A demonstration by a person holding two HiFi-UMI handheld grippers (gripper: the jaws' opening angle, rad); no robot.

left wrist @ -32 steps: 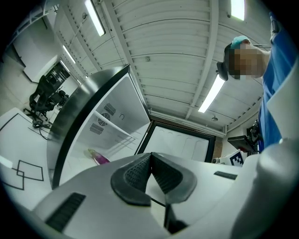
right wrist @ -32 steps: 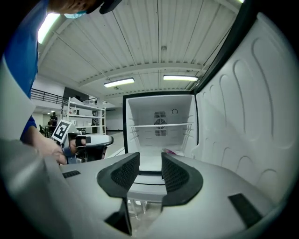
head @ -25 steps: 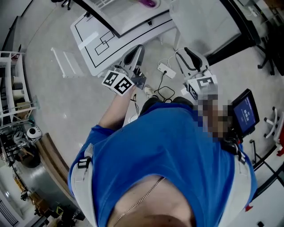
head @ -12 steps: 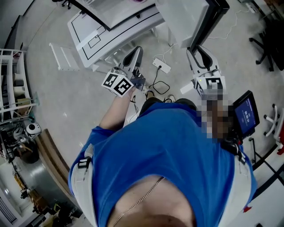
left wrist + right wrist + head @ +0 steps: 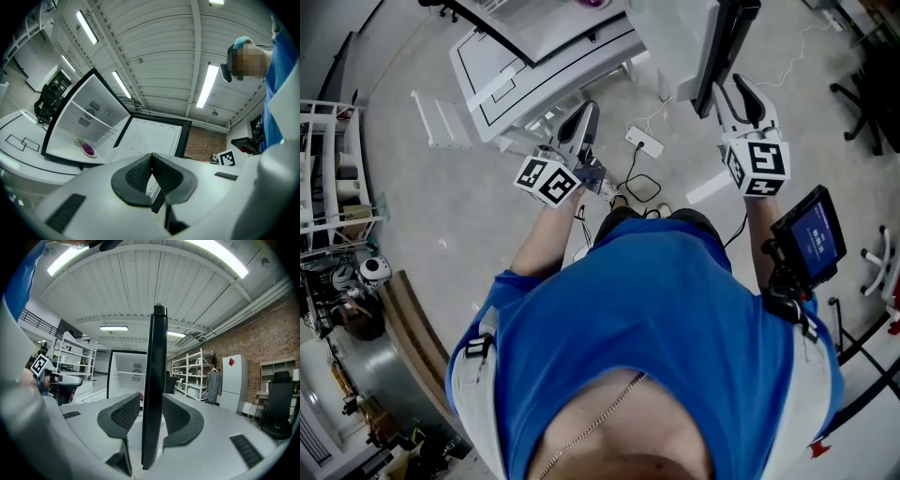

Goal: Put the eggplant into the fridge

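Observation:
The white fridge (image 5: 534, 56) stands open at the top of the head view. A purple eggplant (image 5: 87, 149) lies on a small plate on its lower shelf, seen past my left gripper (image 5: 151, 161), which is shut with nothing between its pads and hangs well short of the fridge (image 5: 89, 122). In the head view the left gripper (image 5: 581, 122) points at the fridge's front. My right gripper (image 5: 741, 94) is shut on the black edge of the fridge door (image 5: 155, 380), which stands upright between both pads. The door edge (image 5: 727, 47) runs up from the gripper.
A white power strip (image 5: 643, 144) and cables lie on the floor between the grippers. Metal shelving (image 5: 333, 187) stands at the left. A small screen (image 5: 811, 234) sits by the person's right arm. Racks (image 5: 192, 376) and a second white fridge (image 5: 232, 380) stand farther off.
The right gripper has moved up and to the right in the head view, and the black door edge has swung with it. The left gripper shifted slightly left, then stayed.

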